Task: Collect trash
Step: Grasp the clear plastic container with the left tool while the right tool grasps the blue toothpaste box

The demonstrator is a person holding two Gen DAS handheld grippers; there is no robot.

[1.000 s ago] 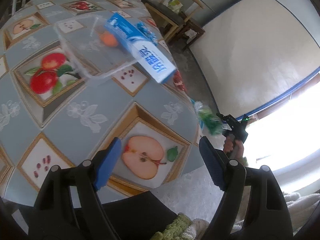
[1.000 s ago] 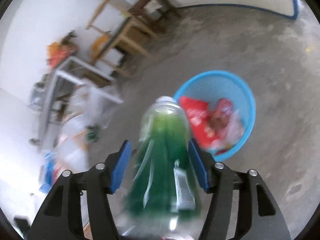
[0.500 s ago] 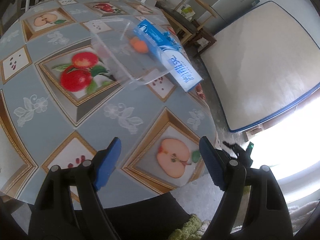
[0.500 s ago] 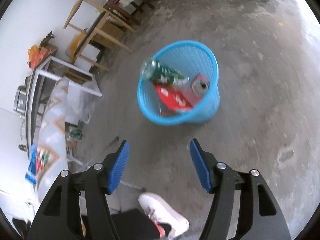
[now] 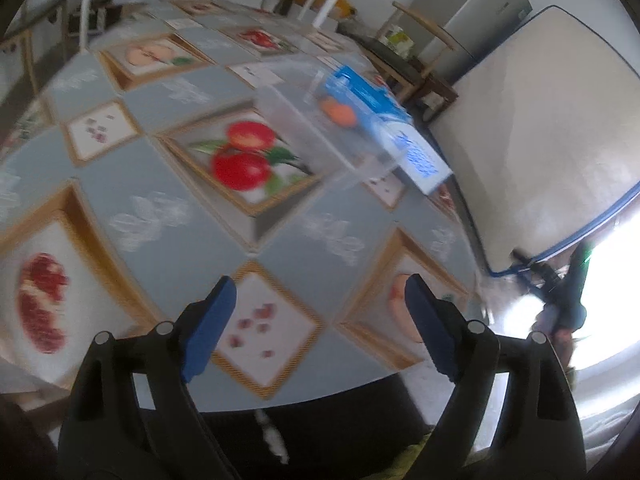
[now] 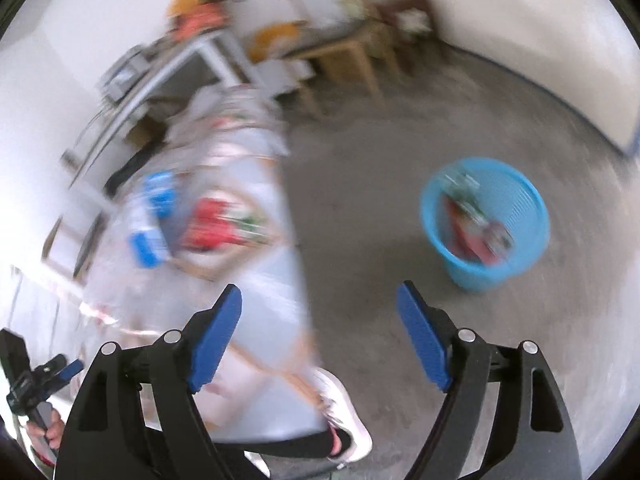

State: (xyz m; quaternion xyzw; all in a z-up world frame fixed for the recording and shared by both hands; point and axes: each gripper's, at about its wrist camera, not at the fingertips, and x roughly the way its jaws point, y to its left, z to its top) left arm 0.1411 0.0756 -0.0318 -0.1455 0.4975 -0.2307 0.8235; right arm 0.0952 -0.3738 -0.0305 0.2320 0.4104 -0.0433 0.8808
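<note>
In the left wrist view a blue-and-white carton (image 5: 384, 128) lies against a clear plastic box (image 5: 320, 132) with something orange inside, far across the fruit-patterned table (image 5: 160, 184). My left gripper (image 5: 319, 280) hovers over the table's near edge, jaws opening, nothing between them. In the blurred right wrist view the blue basket (image 6: 484, 224) stands on the floor at the right and holds the green bottle (image 6: 464, 196) and red wrappers. My right gripper (image 6: 319, 286) hangs above the table's edge and the floor, jaws opening and empty. The carton (image 6: 154, 208) shows as a blue smear at the left.
A mattress (image 5: 540, 132) leans on the wall beyond the table. Wooden chairs (image 6: 344, 52) and a metal rack (image 6: 160, 76) line the far wall. The person's white shoe (image 6: 344, 420) is on the concrete floor below my right gripper.
The right gripper let the green bottle drop into the blue basket, then swung up and left towards the table, opening wider. The left gripper moved further in over the table.
</note>
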